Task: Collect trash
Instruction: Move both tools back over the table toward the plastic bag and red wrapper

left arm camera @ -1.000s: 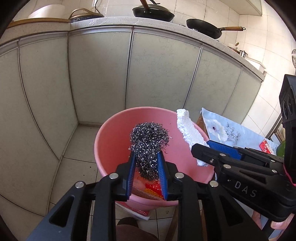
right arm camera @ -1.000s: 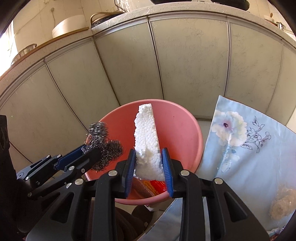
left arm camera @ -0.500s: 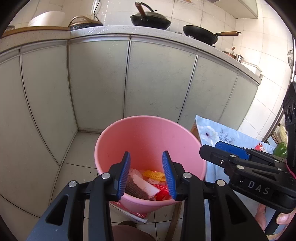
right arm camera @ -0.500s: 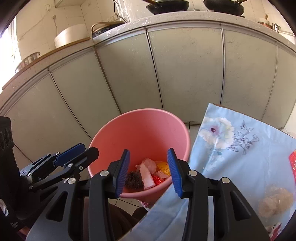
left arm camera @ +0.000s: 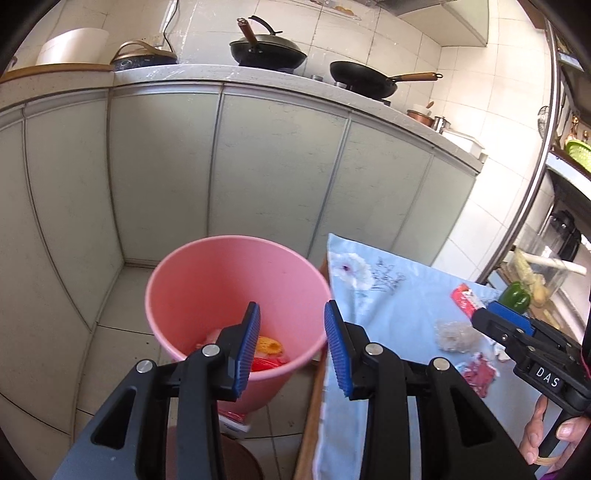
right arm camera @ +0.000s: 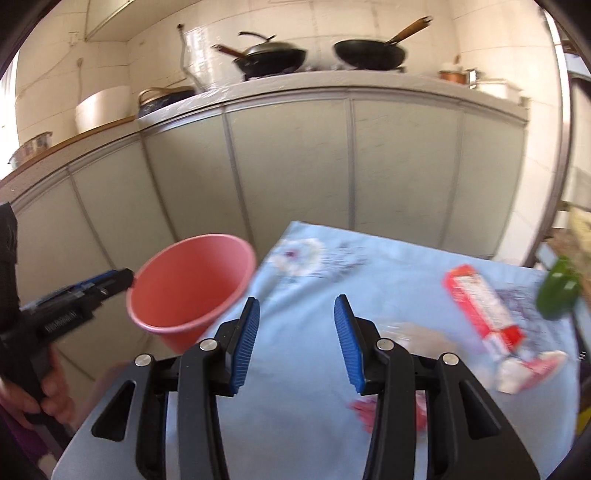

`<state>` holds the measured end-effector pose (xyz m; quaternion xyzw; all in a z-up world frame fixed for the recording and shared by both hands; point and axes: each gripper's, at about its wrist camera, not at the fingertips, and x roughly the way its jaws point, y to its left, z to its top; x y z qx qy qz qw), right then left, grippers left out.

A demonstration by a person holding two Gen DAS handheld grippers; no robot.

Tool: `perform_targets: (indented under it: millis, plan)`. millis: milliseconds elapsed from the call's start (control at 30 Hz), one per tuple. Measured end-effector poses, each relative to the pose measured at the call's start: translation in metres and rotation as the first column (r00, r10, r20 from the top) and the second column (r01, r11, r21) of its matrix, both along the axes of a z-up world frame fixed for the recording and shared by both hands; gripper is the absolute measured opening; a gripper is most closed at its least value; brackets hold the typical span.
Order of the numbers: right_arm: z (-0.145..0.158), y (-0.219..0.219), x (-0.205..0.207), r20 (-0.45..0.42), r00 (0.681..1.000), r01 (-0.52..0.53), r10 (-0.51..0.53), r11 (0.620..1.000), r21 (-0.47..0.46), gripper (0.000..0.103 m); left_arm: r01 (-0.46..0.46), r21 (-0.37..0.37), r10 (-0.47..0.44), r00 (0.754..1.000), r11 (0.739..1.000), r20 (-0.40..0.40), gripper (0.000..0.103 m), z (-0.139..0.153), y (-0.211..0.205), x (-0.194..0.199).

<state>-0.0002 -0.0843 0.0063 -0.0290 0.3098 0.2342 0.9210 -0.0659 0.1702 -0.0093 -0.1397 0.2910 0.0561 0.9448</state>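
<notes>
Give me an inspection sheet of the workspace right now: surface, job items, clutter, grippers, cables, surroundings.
Surface: blue floral tablecloth on table beside bin.
Job's things: pink bin on floor, holding wrappers; red-white packet, crumpled clear plastic, pink scraps on cloth.
Clutter: green pepper at table's far edge.
Grippers: left gripper open, empty, over the bin's rim; right gripper open, empty, over the cloth.
Cables: a cord on the wall.
Surroundings: grey cabinets, two pans on counter.
</notes>
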Motion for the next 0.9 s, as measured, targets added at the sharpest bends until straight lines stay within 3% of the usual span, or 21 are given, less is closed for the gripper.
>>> perform_targets:
  millis: [133,333,600,800,900]
  plan:
    - [-0.005,-0.047,-0.007,0.024,0.993,0.117,-0.117,0.993,-0.032,0.043,0.046,-0.018,-0.046,0.999,0.999,0.009,0.040,0.004,-0.020,-0.001]
    - [-0.022,-0.098,-0.018,-0.029,0.977,0.209,-0.209,0.978,-0.026,0.043,0.156,-0.032,-0.157,0.986,0.987,-0.047,0.041,-0.006,-0.059,0.006]
    - [-0.042,-0.127,-0.031,-0.073,0.969,0.236,-0.236,0.972,-0.014,0.043,0.306,0.013,-0.305,0.951,0.952,-0.049,0.042,-0.007,-0.116,0.007]
    - [-0.048,-0.137,-0.038,-0.087,0.970,0.230,-0.229,0.973,0.005,0.043,0.396,-0.055,-0.399,0.913,0.917,-0.087,0.043,-0.015,-0.144,0.022]
    - [-0.049,-0.147,-0.039,-0.087,0.965,0.248,-0.247,0.969,0.004,0.043,0.386,-0.005,-0.384,0.917,0.923,-0.106,0.042,-0.020,-0.157,0.030]
